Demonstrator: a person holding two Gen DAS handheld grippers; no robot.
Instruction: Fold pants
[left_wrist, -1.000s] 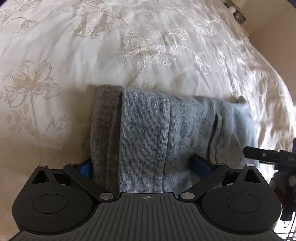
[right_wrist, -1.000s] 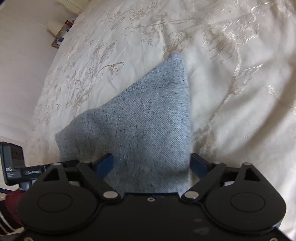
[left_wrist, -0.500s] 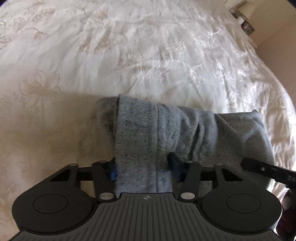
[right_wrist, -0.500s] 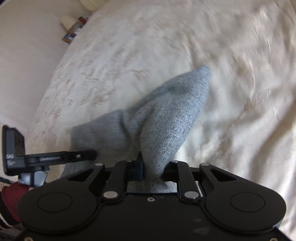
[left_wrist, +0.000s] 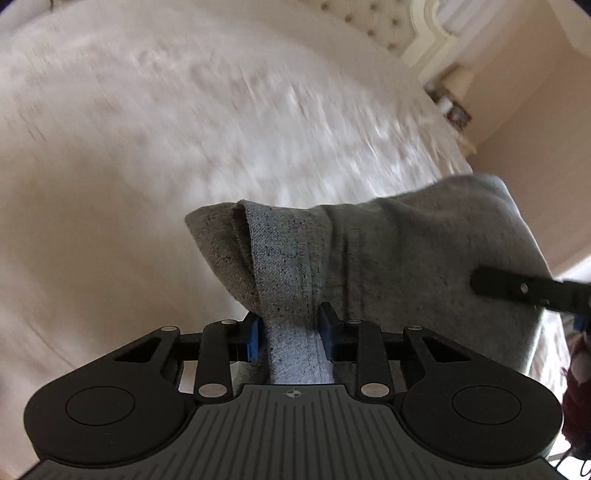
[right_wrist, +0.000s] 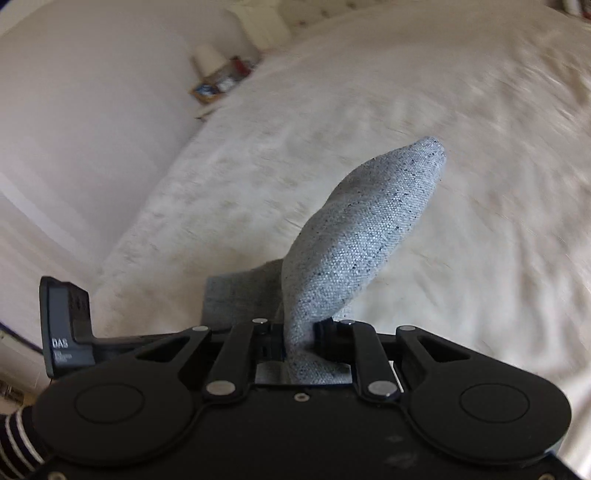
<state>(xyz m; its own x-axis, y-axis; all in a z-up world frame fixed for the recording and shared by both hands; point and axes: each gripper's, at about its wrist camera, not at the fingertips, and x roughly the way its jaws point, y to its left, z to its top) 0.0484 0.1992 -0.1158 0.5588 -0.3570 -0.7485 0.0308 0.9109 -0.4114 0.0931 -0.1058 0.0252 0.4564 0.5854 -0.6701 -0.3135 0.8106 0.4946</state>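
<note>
The grey speckled pants (left_wrist: 399, 251) are folded into a bundle and held up off the cream bedspread (left_wrist: 184, 110). My left gripper (left_wrist: 291, 332) is shut on one end of the bundle, with the cloth pinched between its blue pads (left_wrist: 254, 334). My right gripper (right_wrist: 299, 341) is shut on the other end of the pants (right_wrist: 354, 243), which stick up and forward from its jaws. Part of the right gripper shows at the right edge of the left wrist view (left_wrist: 532, 288), and part of the left gripper shows at the left of the right wrist view (right_wrist: 66, 328).
The bed's cream embroidered cover (right_wrist: 461, 147) fills most of both views. A bedside shelf with small items (right_wrist: 218, 85) stands by the wall past the bed's edge. A tufted headboard (left_wrist: 369, 22) is at the far end.
Both grippers went from open around the pants to shut on them, then lifted the bundle off the bed. The views have tilted up toward the room's far end.
</note>
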